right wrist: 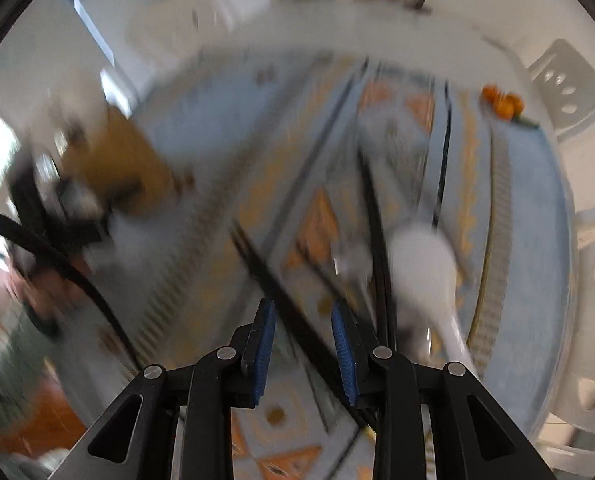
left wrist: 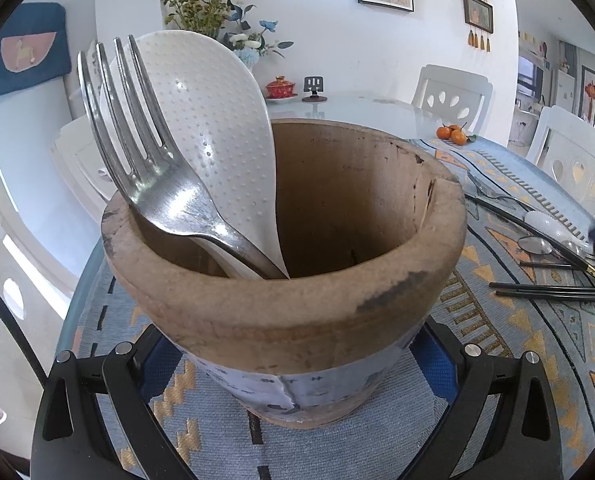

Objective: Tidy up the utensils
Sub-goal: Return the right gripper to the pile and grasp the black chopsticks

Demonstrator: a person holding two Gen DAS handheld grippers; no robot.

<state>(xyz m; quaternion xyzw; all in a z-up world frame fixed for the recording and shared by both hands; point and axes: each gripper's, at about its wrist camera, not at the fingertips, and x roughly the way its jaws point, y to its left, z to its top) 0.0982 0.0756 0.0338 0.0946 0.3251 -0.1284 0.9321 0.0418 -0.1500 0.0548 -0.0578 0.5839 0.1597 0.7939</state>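
The surface [left wrist: 517, 332] has a blue patterned cloth over it, and that's the biggest thing going on here. Next down is the brown wooden pot [left wrist: 289, 280], sitting near the left edge of the cloth. The left claw [left wrist: 293, 364] has its arms either side of the pot's base; looks like it's steadying it, but the pads are hidden behind the pot, so I can't tell if they're actually squeezing.

Already standing in the pot, leaning on the left side: a white rice paddle [left wrist: 213, 128] and a metal fork [left wrist: 145, 148] in front of it.

Everything else is still lying loose on the cloth, well off to the right of the pot: black chopsticks [left wrist: 553, 292], a second white paddle [right wrist: 421, 264], a couple of spoons [left wrist: 535, 245]. The oranges [left wrist: 453, 133] at the far side aren't part of this.

The right claw [right wrist: 303, 344] is pointing down over that pile, jaws narrow but apart, with nothing in them. A black chopstick runs diagonally under the gap. The view is very smeared, so I can't say how close it is.

My guess: we're mid-job, on the reach for the next utensil, probably a chopstick. The next move needs the jaws lined up across that thin stick, lowered to the cloth, and pinched without snagging the fabric or the neighbours.
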